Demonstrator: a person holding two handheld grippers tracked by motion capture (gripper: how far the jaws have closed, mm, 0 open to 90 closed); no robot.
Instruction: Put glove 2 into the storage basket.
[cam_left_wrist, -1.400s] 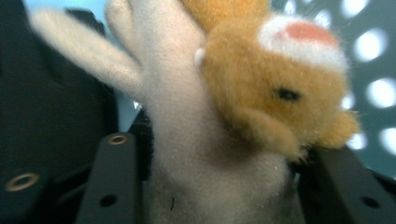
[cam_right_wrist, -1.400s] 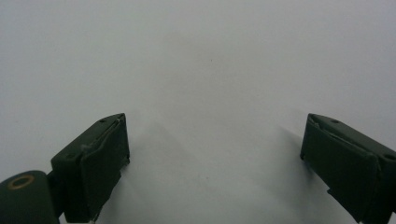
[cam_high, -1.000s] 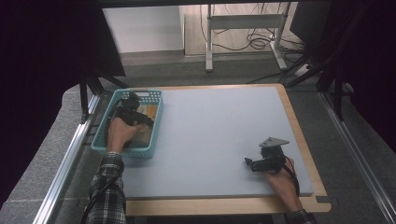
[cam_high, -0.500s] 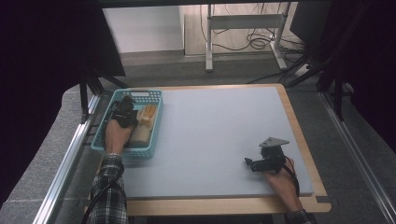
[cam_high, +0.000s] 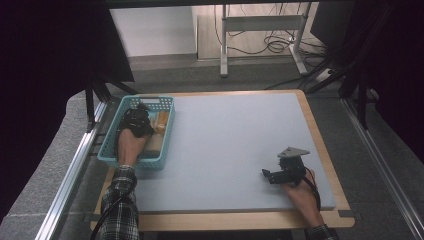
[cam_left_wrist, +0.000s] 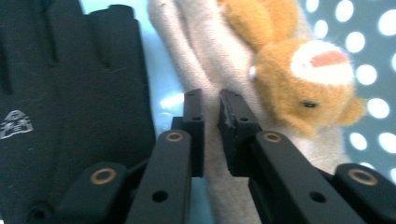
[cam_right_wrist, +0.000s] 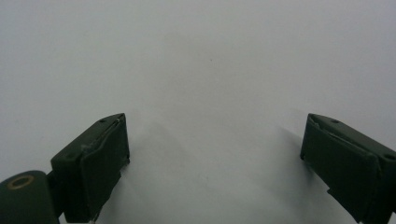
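In the left gripper view a plush toy with an orange-brown head and a long beige limb lies in the teal basket. My left gripper is shut on that beige limb, with the pads pinching the fabric. In the high view the left gripper is down inside the basket beside the toy. My right gripper rests near the front right of the grey mat. Its jaws stand wide open over bare mat with nothing between them.
A black glove lies in the basket just left of the toy's limb. The grey mat covers a wooden table. The basket sits on the mat's left edge. Dark frame posts stand at both sides.
The left hand has shifted a little left and lower inside the basket, onto the toy. The right hand has stayed where it was.
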